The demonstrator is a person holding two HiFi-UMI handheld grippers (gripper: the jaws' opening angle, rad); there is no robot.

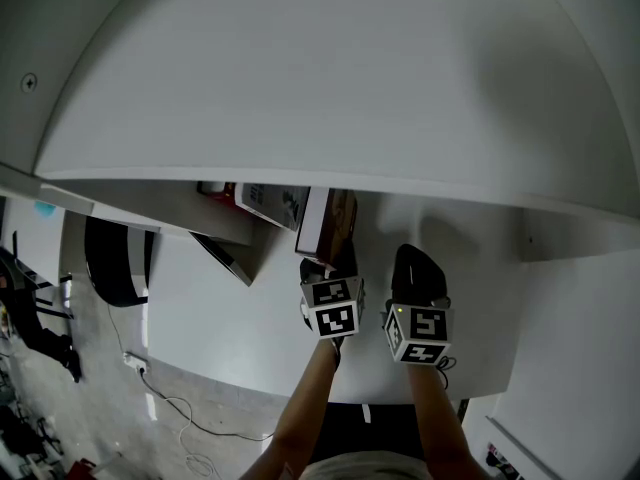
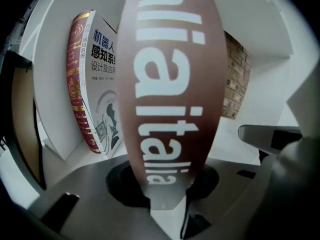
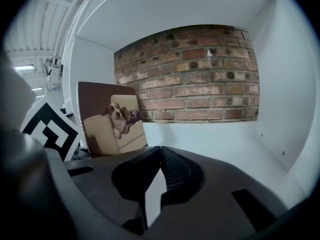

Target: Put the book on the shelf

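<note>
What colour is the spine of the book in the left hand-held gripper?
The book spine is reddish brown with white lettering, clearest in the left gripper view.

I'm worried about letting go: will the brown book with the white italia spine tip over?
Probably stiff: the brown book with white lettering looks flat and straight though the left gripper grips only its spine. It may tip once released: it stands on edge with bare white shelf to its right.
</note>
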